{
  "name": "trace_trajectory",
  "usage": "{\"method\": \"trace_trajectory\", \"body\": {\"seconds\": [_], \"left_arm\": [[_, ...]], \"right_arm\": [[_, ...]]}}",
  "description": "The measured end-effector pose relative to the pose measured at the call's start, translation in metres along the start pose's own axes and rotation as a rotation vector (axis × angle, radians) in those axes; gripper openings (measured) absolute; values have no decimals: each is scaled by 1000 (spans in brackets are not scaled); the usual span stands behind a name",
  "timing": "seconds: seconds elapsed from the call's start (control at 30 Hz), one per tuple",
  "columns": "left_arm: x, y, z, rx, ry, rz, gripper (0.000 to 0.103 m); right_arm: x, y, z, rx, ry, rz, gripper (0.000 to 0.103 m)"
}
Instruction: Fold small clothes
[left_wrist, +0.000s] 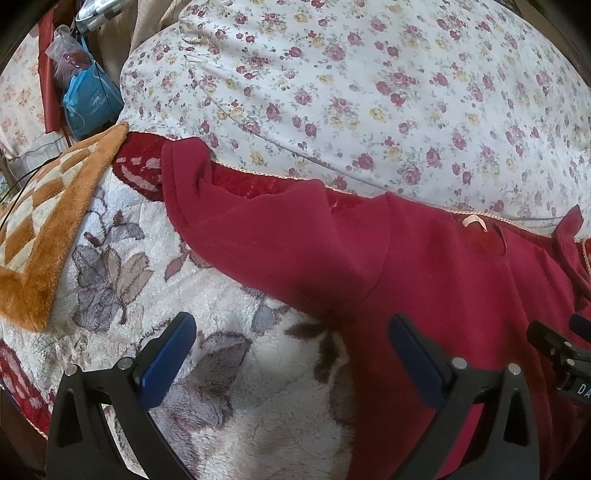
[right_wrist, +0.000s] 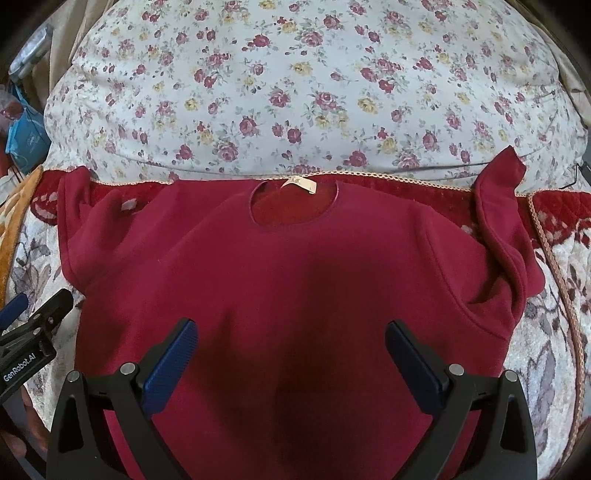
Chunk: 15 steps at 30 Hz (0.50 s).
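A dark red long-sleeved sweatshirt lies flat, front up, on a fleecy floral blanket, with its neck opening and label at the far side. Its left sleeve lies out to the left, its right sleeve is bunched and bent back. My right gripper is open above the middle of the sweatshirt's body, holding nothing. My left gripper is open over the sweatshirt's left side edge and the blanket, empty. It also shows in the right wrist view at the left edge.
A large flowered pillow or duvet lies just behind the sweatshirt. An orange checked towel lies at the left on the blanket. A blue bag and a clear plastic bag stand at the far left.
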<state>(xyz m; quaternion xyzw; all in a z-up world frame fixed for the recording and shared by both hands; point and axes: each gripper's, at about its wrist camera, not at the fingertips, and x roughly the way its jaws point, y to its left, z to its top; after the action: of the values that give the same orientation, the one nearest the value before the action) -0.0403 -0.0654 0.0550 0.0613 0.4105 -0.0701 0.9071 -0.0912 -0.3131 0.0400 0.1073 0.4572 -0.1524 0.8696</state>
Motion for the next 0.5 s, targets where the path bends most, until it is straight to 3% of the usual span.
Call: {"method": "trace_trajectory", "body": {"seconds": [0.5], "left_arm": [[1, -4, 2, 5, 3, -1, 103]], "right_arm": [[3, -2, 0, 7, 9, 5, 103]]}}
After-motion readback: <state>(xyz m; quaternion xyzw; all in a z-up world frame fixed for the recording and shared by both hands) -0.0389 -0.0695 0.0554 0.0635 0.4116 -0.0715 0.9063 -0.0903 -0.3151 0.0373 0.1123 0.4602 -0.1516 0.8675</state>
